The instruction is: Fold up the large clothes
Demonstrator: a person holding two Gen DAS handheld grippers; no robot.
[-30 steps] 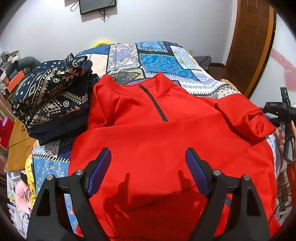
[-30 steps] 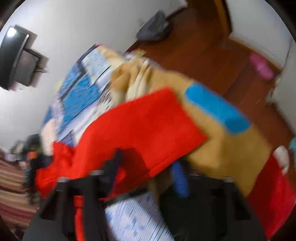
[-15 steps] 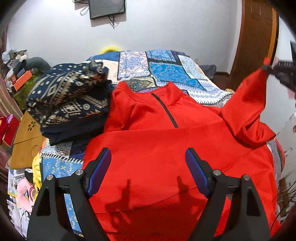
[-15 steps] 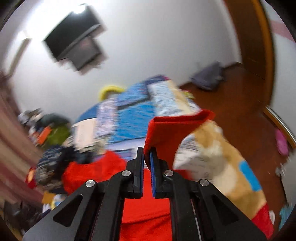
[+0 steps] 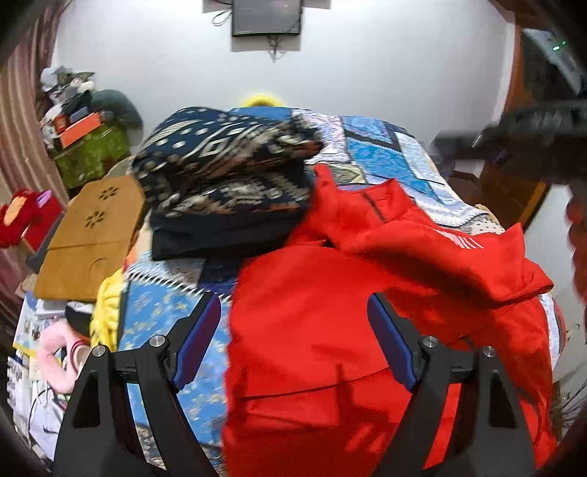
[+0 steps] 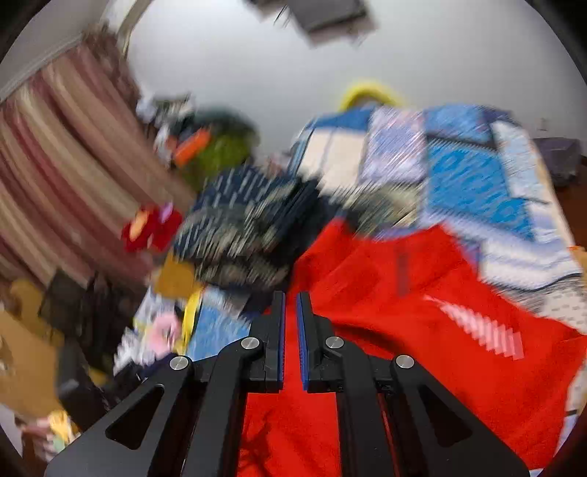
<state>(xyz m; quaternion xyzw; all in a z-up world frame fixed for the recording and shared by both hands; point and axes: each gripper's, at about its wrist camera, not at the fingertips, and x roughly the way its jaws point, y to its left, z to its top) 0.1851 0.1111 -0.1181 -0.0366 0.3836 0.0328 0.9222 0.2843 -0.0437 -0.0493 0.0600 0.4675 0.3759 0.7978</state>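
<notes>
One red pullover [image 5: 330,330] lies under left gripper [image 5: 293,341].

Blue patchwork bedspread [image 5: 381,154] covers the bed, with a folded navy patterned blanket [image 5: 223,176] stacked on it. Black TV [image 5: 266,16] up on the white wall, striped curtain [image 6: 62,165] off to the side, and a brown cardboard box [image 5: 91,238] beside the bed.

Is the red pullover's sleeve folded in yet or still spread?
Folded in: the sleeve lies across the red pullover's chest.
</notes>
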